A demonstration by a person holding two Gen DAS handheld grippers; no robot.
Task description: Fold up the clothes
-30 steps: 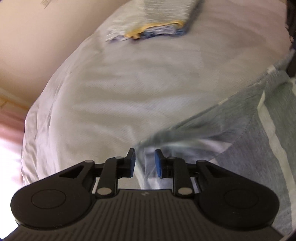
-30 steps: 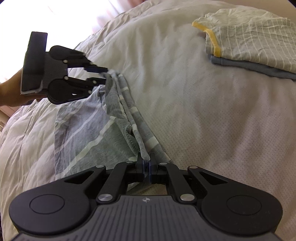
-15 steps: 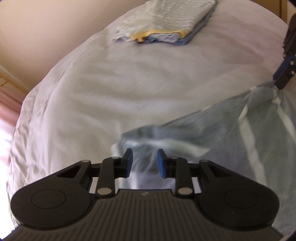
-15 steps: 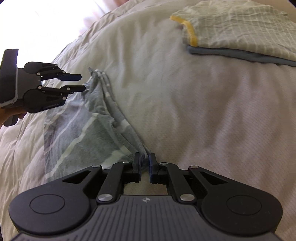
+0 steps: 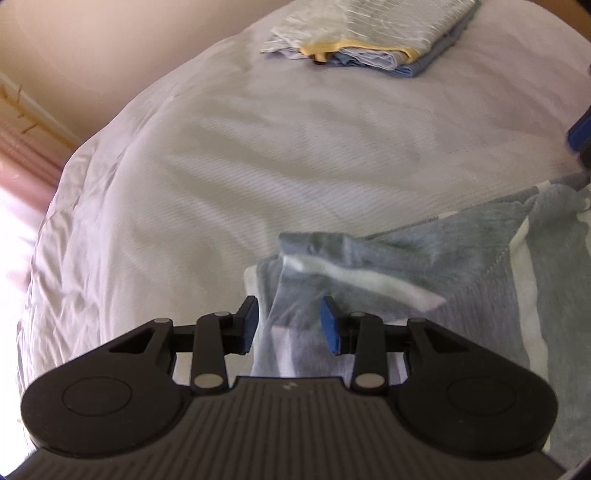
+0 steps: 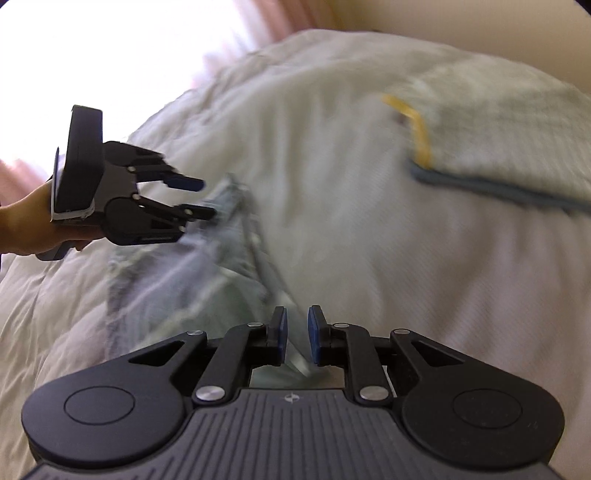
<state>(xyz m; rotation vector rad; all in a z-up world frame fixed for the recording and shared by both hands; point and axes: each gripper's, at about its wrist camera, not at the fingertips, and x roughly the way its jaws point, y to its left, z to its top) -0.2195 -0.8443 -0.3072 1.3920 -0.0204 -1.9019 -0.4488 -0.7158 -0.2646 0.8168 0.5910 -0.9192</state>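
While pink curtains (image 5: 22, 173) glow at the left, the white quilted bed cover (image 5: 258, 155) bears a grey white-striped garment (image 5: 461, 266), its long axis running between the parted, empty left gripper (image 5: 290, 325) and right gripper (image 6: 295, 334); folded clothes (image 5: 373, 33) lie beyond.

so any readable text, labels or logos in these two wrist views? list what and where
No readable words or numbers in either view.
Left tongs: small embossed mark on the body, a symbol, not legible text.
Right tongs: the same small round mark on the body, no letters.
Grey striped garment, folded stack, white bedding: no print or tag visible.
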